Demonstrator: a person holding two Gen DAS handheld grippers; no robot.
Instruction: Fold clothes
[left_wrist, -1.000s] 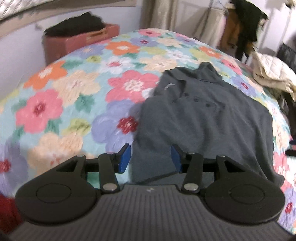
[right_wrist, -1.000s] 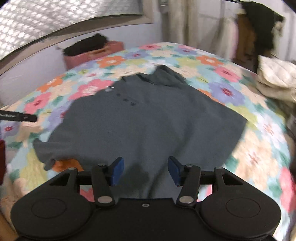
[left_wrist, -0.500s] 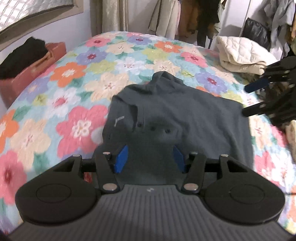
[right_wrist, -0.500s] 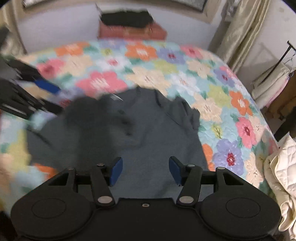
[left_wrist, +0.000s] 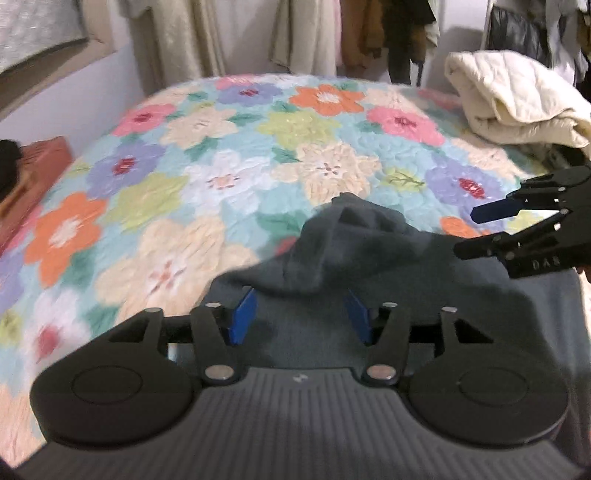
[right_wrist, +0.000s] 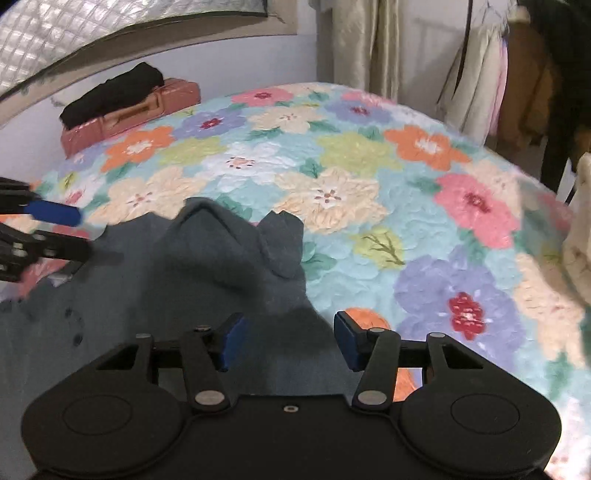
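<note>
A dark grey polo shirt (left_wrist: 369, 251) lies on the flowered bedspread (left_wrist: 221, 155), its collar end rumpled and pointing away from me. My left gripper (left_wrist: 299, 315) is open over the shirt's left shoulder area, holding nothing. My right gripper (right_wrist: 286, 341) is open over the shirt's right shoulder edge; the shirt (right_wrist: 166, 280) fills the lower left of that view. Each gripper shows in the other's view, the right gripper (left_wrist: 491, 229) at the right edge, the left gripper (right_wrist: 62, 229) at the left edge, both open.
A folded cream quilt (left_wrist: 509, 99) lies at the bed's far right. A pink box with a black garment (right_wrist: 122, 99) sits by the wall at the left. Curtains and hanging clothes (left_wrist: 332, 33) stand behind the bed.
Both grippers have swung round and moved up from the shirt's lower part to its collar end, one at each shoulder. Both stayed open. The shirt has not been lifted.
</note>
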